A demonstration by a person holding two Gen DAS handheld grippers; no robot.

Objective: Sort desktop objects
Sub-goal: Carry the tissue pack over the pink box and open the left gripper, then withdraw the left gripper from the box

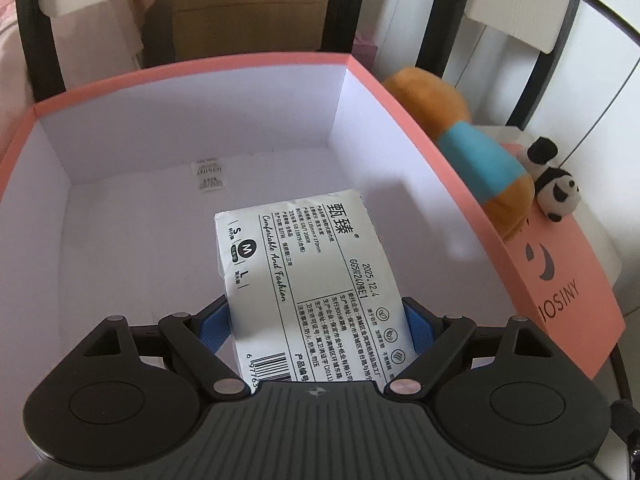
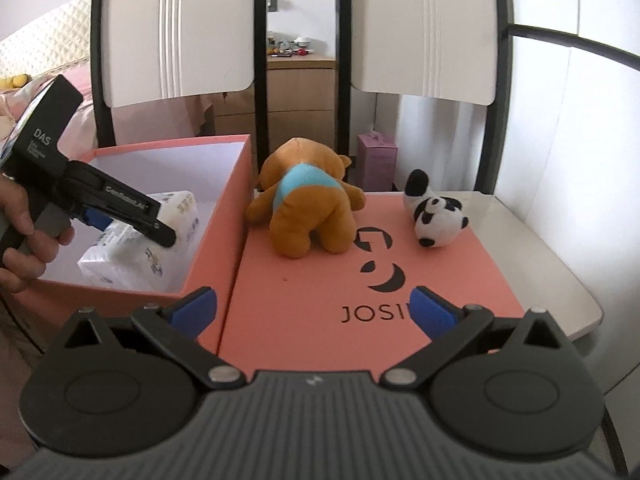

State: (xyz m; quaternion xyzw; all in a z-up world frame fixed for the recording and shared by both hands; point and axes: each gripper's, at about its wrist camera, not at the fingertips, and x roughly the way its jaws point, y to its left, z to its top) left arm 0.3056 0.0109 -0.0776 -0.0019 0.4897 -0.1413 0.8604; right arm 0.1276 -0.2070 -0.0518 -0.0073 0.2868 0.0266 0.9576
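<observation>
My left gripper (image 1: 318,322) is shut on a white tissue pack (image 1: 308,276) with black print and holds it inside the open pink box (image 1: 420,128). From the right wrist view the left gripper (image 2: 132,216) reaches into the box (image 2: 216,216), with the pack (image 2: 176,208) between its fingers, above another tissue pack (image 2: 120,266) on the box floor. My right gripper (image 2: 314,312) is open and empty, above the pink box lid (image 2: 312,280). A brown plush bear (image 2: 308,204) with a blue shirt and a small plush panda (image 2: 434,216) lie on the lid.
The box and lid sit on a white table (image 2: 556,256). Two white-backed chairs (image 2: 180,36) stand behind the table. A small purple carton (image 2: 376,160) stands beyond the lid. A white label (image 1: 208,174) lies on the box floor.
</observation>
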